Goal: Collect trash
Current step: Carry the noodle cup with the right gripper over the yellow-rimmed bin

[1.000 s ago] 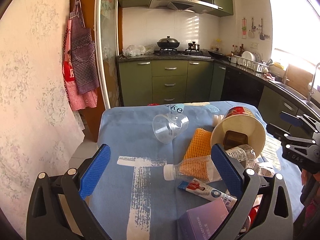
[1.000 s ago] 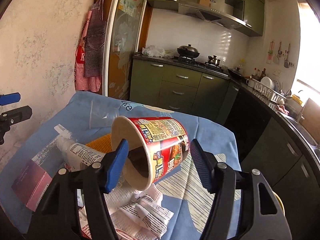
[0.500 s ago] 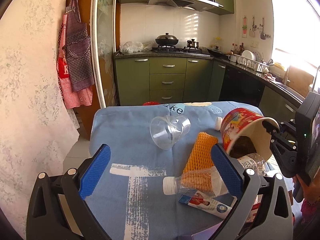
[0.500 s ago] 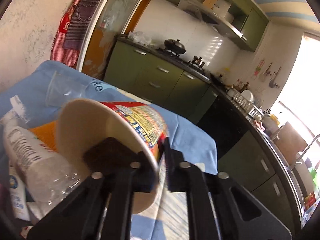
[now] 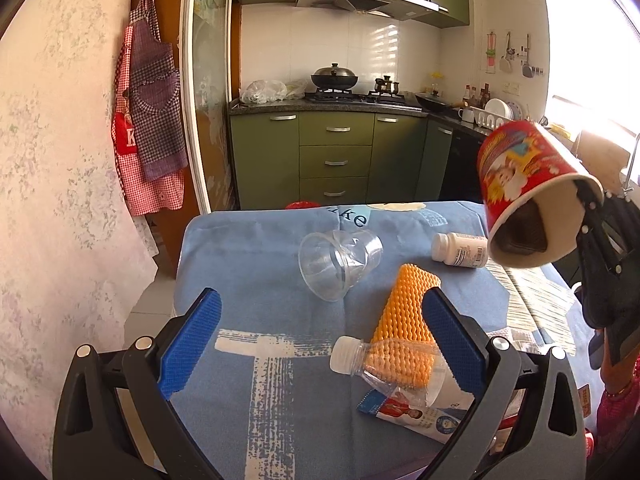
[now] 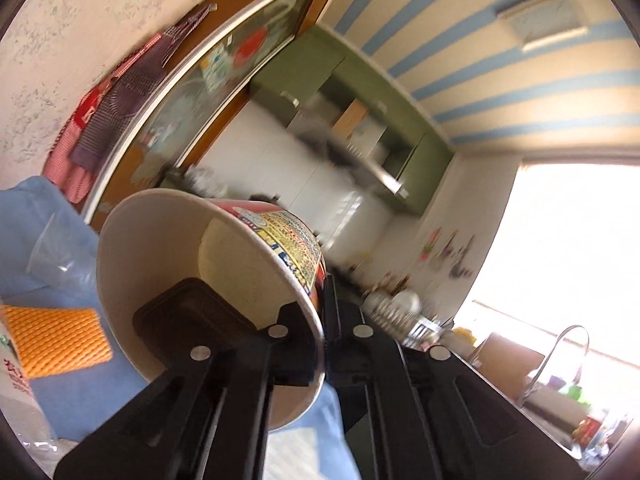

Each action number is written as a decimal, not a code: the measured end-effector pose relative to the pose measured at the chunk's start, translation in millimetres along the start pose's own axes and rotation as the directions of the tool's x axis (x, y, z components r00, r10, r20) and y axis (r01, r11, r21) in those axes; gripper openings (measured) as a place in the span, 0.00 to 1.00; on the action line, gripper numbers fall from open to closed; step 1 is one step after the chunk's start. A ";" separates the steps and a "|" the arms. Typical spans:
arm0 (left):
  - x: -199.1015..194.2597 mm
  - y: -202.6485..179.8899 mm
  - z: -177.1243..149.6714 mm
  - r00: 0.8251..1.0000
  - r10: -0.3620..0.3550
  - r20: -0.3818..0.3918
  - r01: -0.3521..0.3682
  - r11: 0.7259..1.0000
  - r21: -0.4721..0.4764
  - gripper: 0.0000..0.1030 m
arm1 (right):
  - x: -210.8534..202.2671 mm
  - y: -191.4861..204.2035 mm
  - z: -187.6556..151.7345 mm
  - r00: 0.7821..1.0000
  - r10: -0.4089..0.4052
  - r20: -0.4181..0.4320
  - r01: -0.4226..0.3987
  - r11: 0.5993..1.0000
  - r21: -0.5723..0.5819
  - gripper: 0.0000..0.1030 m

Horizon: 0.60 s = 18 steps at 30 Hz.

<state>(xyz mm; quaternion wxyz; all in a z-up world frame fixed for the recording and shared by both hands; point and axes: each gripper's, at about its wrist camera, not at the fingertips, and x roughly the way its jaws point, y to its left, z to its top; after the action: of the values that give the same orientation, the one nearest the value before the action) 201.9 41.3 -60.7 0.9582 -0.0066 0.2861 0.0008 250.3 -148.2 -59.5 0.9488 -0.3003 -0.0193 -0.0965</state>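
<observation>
My right gripper is shut on the rim of a red printed noodle cup, one finger inside and one outside. In the left wrist view the cup hangs tilted above the table's right side, mouth down toward me, with the right gripper pinching its lip. A dark insert sits inside it. My left gripper stands open low over the blue tablecloth, holding nothing. Ahead of it lie a clear plastic cup, an orange foam net, a crushed plastic bottle and a white pill bottle.
A toothpaste tube and crumpled paper lie at the near right of the table. Green kitchen cabinets and a stove stand behind. Aprons hang on the wall at left. A person's sleeve shows at the right edge.
The right gripper closed on the noodle cup's rim and lifted it off the table, rolling and tilting upward. The pill bottle behind it is now uncovered. The left gripper shifted slightly.
</observation>
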 end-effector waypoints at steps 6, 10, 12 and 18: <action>-0.7 -1.1 0.2 1.000 -0.005 0.007 0.005 1.000 0.000 0.96 | 1.1 -8.7 15.2 0.997 -0.067 0.042 0.069 0.996 -0.048 0.03; -1.4 -0.9 -0.9 1.000 -0.007 0.009 0.007 1.000 -0.003 0.96 | 8.3 -12.6 26.6 0.998 -0.063 0.013 0.064 0.997 -0.043 0.03; -1.7 -0.8 -1.5 1.000 -0.007 0.011 0.007 1.000 -0.001 0.96 | 19.9 -23.3 32.9 0.998 -0.011 -0.056 0.011 1.000 0.010 0.03; -5.8 0.8 -2.1 1.000 -0.007 0.020 0.007 1.000 0.000 0.96 | 69.9 -88.0 15.7 0.889 0.310 -0.336 -0.171 0.908 0.382 0.03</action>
<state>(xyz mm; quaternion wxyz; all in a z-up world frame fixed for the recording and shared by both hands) 195.9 42.0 -59.4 0.9609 -0.0078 0.2767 -0.0024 302.0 -221.7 9.8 0.9754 -0.1056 0.1911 -0.0294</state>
